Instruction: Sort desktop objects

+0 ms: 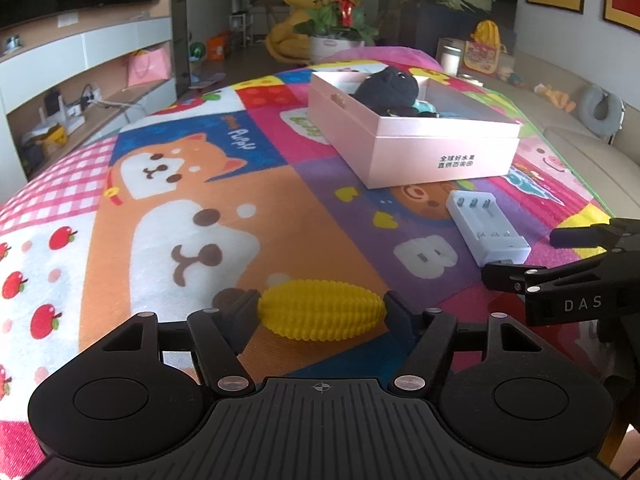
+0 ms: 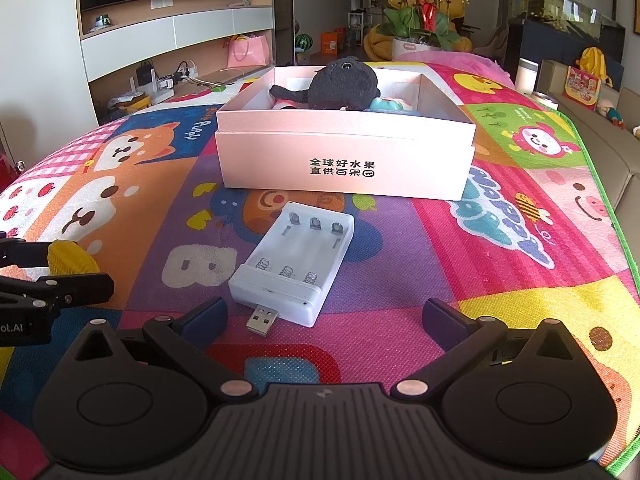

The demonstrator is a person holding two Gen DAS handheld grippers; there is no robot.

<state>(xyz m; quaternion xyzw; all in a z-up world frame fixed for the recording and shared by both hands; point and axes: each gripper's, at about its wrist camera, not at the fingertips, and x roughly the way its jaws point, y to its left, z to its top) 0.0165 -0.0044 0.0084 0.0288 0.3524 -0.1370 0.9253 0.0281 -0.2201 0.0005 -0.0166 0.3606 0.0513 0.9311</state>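
My left gripper is shut on a yellow toy corn, held lengthwise between its pads just above the colourful play mat; the corn also shows at the left of the right wrist view. A white battery charger with a USB plug lies on the mat just ahead of my right gripper, which is open and empty. The charger shows in the left wrist view too. Beyond stands an open pink box holding a black plush toy and a light blue item.
The mat's green edge runs down the right side, with a beige sofa beyond it. A potted orchid stands past the far end of the mat. A TV shelf unit is at the back left.
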